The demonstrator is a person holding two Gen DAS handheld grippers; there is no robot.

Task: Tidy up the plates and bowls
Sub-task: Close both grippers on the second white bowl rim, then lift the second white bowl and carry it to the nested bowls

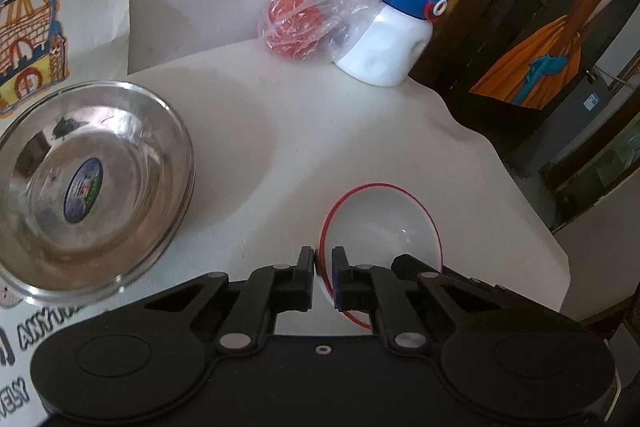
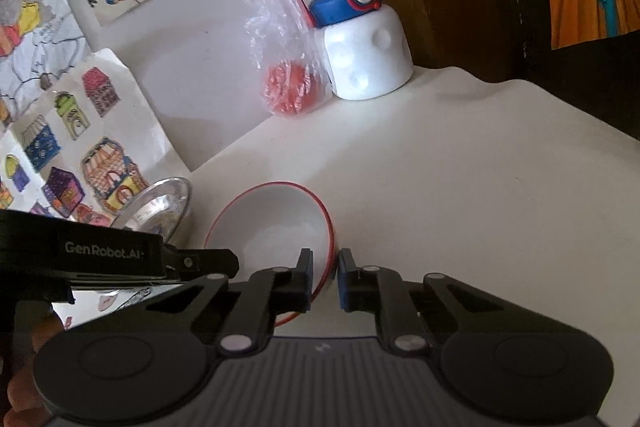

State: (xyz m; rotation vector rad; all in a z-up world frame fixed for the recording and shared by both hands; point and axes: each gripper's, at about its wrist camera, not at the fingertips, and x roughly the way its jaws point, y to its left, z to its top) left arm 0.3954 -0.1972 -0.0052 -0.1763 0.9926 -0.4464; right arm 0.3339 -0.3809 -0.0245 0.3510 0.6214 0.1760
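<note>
A white bowl with a red rim (image 1: 384, 227) is held by both grippers over the white table. My left gripper (image 1: 323, 263) is shut on its left rim. My right gripper (image 2: 325, 267) is shut on the same bowl's (image 2: 272, 223) right rim, and the bowl is tilted. A steel bowl (image 1: 88, 187) with a blue sticker inside sits on the table to the left; its edge also shows in the right wrist view (image 2: 160, 207). The left gripper's body (image 2: 100, 259) shows at the left of the right wrist view.
A clear plastic bag with red things (image 1: 320, 3) and a white bottle with a blue and red lid (image 1: 404, 31) stand at the back by the wall. Printed sheets with drawn houses (image 2: 80, 155) lie at the left. The table's edge (image 1: 532, 211) runs at the right.
</note>
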